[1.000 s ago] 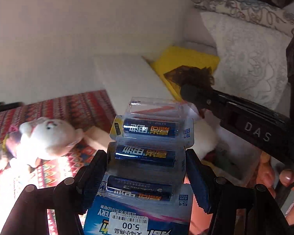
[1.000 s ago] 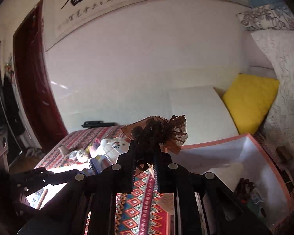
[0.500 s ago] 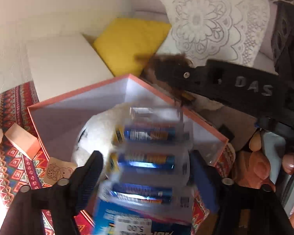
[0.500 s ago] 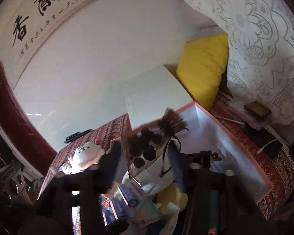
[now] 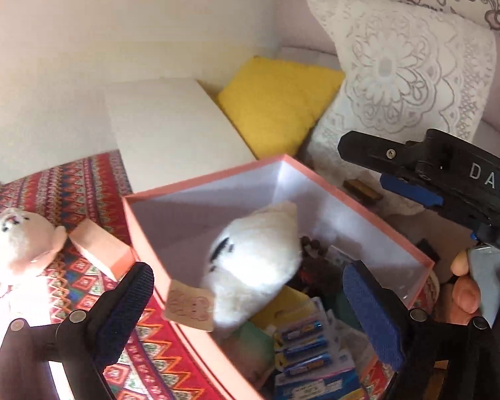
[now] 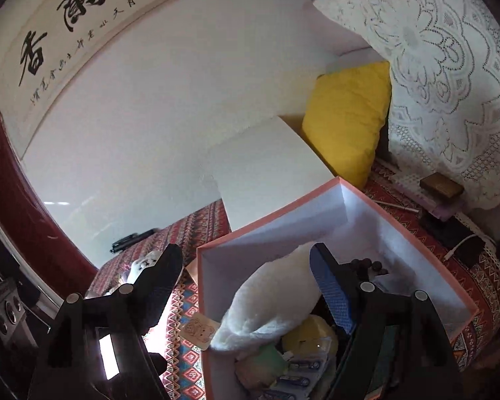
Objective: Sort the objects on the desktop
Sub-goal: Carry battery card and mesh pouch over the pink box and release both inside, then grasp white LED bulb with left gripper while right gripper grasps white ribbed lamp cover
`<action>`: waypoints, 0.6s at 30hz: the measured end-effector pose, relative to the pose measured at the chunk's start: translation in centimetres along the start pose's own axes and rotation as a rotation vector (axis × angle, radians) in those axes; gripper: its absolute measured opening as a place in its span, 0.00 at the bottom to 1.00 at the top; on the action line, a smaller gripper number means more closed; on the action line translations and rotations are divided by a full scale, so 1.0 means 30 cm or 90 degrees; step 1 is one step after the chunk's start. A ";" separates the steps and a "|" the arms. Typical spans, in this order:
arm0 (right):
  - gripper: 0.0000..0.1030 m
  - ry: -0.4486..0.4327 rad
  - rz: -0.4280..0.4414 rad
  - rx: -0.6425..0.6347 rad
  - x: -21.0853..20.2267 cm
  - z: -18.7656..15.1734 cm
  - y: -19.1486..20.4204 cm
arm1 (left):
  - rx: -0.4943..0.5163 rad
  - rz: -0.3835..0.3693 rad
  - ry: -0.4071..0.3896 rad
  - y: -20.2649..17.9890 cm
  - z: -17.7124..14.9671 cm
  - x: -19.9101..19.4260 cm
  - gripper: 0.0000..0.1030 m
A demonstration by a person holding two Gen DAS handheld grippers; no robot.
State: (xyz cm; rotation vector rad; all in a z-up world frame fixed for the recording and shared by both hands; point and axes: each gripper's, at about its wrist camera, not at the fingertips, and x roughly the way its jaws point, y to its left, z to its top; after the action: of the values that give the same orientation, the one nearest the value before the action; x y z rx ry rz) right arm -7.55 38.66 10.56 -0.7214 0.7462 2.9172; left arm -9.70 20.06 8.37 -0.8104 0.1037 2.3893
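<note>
Lying inside the pink box point(image 5: 320, 175), the battery pack point(image 5: 308, 340) sits beside a white plush toy point(image 5: 253, 263); a dark bundle, perhaps netting, lies behind. Left gripper point(image 5: 246, 310) and right gripper point(image 6: 250, 286) hover above the box, both spread, empty.

White wall point(image 6: 156, 126) under a calligraphy scroll point(image 6: 83, 10), yellow cushion point(image 6: 346, 116) beside lace pillow point(image 6: 450, 76), sunlit patterned cloth point(image 5: 63, 186).

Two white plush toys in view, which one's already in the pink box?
The larger white plush, leaning against the pink box wall above the battery pack. The other plush lies outside on the patterned cloth.
</note>
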 end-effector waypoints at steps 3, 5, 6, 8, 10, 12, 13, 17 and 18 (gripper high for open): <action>0.80 0.009 0.009 -0.014 0.041 -0.015 0.072 | -0.006 0.022 -0.010 0.066 -0.009 -0.039 0.93; 0.80 0.019 0.014 -0.027 0.078 -0.031 0.130 | -0.017 0.035 -0.014 0.125 -0.018 -0.065 0.93; 0.80 0.025 0.017 -0.034 0.099 -0.040 0.161 | -0.024 0.041 -0.015 0.158 -0.023 -0.076 0.93; 0.80 0.040 0.023 -0.051 0.149 -0.063 0.230 | -0.038 0.059 -0.016 0.232 -0.038 -0.098 0.93; 0.80 0.058 0.029 -0.070 0.205 -0.088 0.303 | -0.054 0.082 -0.012 0.315 -0.059 -0.114 0.93; 0.80 0.080 0.041 -0.090 0.266 -0.121 0.382 | -0.071 0.104 -0.004 0.404 -0.085 -0.124 0.94; 0.80 0.091 0.047 -0.100 0.297 -0.138 0.422 | -0.077 0.118 0.003 0.450 -0.101 -0.124 0.94; 0.80 0.136 0.068 -0.125 0.430 -0.211 0.562 | -0.099 0.175 0.032 0.643 -0.171 -0.115 0.94; 0.80 0.147 0.071 -0.131 0.466 -0.229 0.591 | -0.107 0.187 0.040 0.694 -0.192 -0.108 0.94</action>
State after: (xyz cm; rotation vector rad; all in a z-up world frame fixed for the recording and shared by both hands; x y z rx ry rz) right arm -19.82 18.86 6.80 -1.0841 0.5199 3.0780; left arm -16.51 -0.04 3.16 -1.0086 0.0510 2.6761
